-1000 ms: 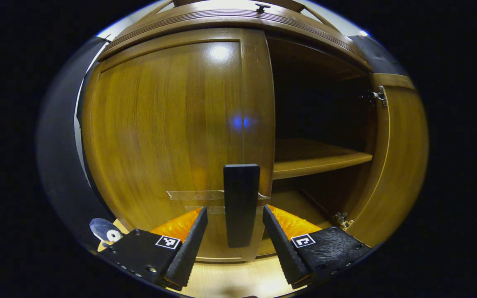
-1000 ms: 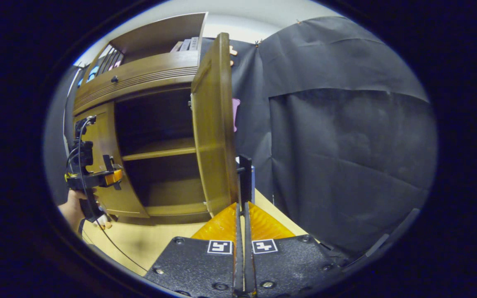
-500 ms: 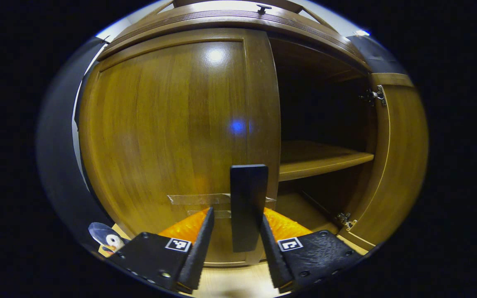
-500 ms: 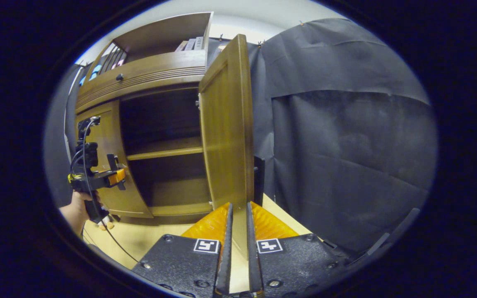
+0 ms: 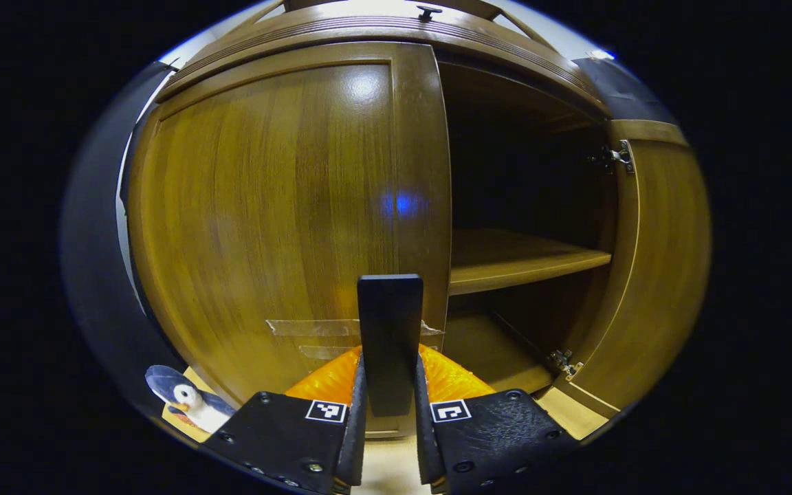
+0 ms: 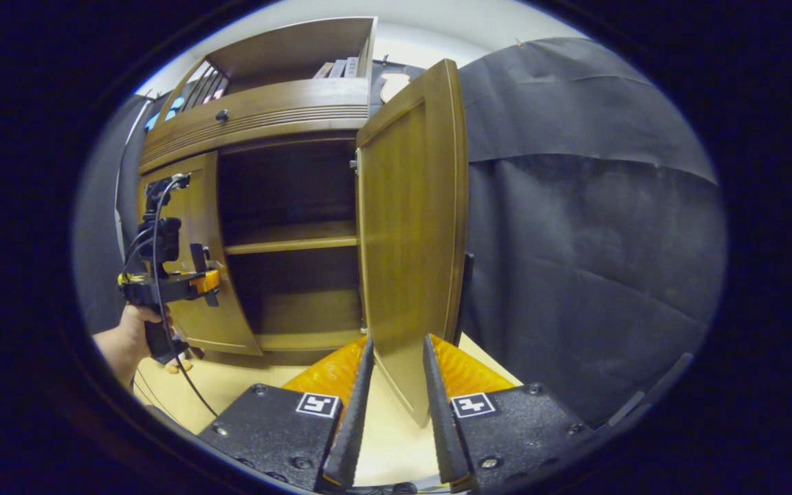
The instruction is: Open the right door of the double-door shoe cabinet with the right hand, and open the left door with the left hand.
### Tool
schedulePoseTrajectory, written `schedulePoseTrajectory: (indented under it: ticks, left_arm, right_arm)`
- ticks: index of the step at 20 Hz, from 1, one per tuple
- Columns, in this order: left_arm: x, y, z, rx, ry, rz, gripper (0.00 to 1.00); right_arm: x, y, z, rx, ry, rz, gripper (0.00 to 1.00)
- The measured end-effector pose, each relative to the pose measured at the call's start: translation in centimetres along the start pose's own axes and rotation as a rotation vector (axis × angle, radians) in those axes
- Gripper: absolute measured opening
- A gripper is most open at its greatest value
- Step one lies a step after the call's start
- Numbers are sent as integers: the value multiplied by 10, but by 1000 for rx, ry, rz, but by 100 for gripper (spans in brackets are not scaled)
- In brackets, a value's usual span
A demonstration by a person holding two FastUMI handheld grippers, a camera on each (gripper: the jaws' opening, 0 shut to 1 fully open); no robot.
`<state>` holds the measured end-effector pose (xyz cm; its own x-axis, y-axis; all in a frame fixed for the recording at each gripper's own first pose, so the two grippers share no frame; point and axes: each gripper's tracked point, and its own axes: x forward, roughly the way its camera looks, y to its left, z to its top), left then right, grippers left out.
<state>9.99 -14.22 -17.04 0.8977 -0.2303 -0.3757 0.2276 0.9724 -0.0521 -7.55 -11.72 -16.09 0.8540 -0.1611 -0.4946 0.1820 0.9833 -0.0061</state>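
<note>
The wooden shoe cabinet's left door [image 5: 279, 220] stands closed in the left gripper view. Its black upright handle [image 5: 390, 330] sits between my left gripper's [image 5: 389, 440] two fingers, which press on it from both sides. The right door [image 6: 413, 227] hangs wide open in the right gripper view, with its dark handle [image 6: 467, 289] peeking out behind the door's far edge. My right gripper [image 6: 390, 412] is open just in front of that door's lower corner, holding nothing. The left gripper [image 6: 172, 285], held by a hand [image 6: 124, 337], also appears at the left door [image 6: 196, 275].
Inside the cabinet a wooden shelf [image 5: 520, 258] crosses a dark interior. The open right door [image 5: 654, 261] stands at the right of the left gripper view. A penguin toy [image 5: 186, 405] lies on the pale floor by the cabinet's left corner. Black cloth [image 6: 588, 261] hangs to the right.
My left gripper's fingers closed onto the left door's handle. My right gripper let go of the right door's handle, opened, and the door now shows more of its inner face.
</note>
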Motion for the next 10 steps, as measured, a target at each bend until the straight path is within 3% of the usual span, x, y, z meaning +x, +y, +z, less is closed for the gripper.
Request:
schedulePoseTrajectory:
  ticks: [6,7,10]
  left_arm:
    - [-23,4,-6,4,0,-5,30]
    - [-30,3,-6,0,-5,-6,23]
    - [-40,5,-9,-16,1,-11,23]
  right_arm:
    - [11,27,3,-21,2,85,50]
    - [14,32,2,-21,5,104,48]
    - [19,45,1,-39,10,154,49]
